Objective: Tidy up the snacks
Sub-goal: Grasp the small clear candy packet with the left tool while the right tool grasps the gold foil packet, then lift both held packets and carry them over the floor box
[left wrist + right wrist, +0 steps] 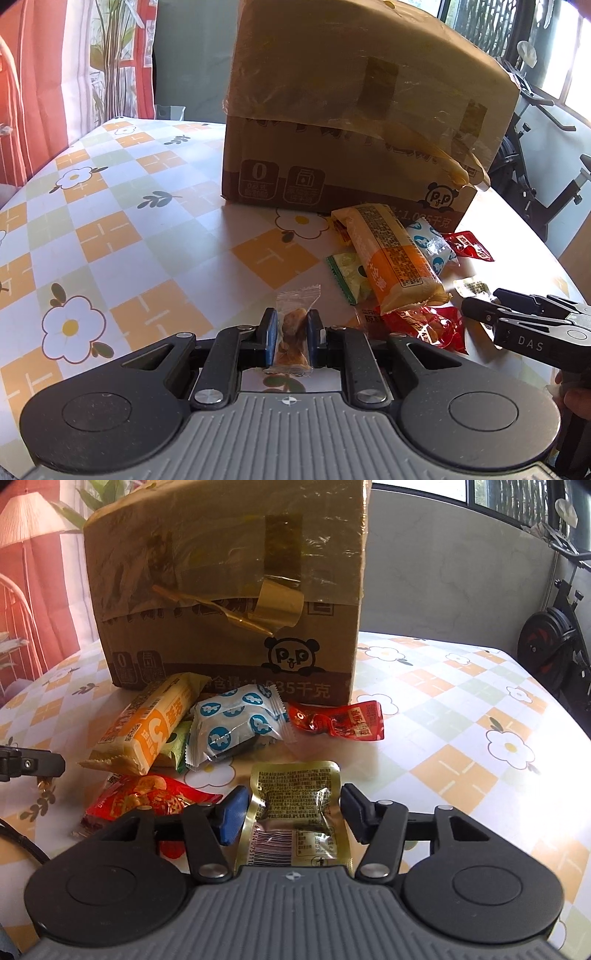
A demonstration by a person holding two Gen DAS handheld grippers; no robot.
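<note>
Sorting snacks in front of the box: my left claw is clenched on a clear-wrapped candy, right claw released, straddling the gold packet; next, squeeze and lift.

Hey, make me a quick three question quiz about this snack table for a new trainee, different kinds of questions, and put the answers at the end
1. True or false: the left gripper is shut on a small clear-wrapped snack.
2. Which packet lies between the right gripper's fingers? A) the blue-and-white packet B) the gold foil packet C) the long orange bar
3. Fill in: the snack pile lies on the flowered tablecloth directly in front of the taped cardboard ____.

Key: 1 true. 2 B; the jaws stand apart on either side of it, not pressing it. 3 box.
</note>
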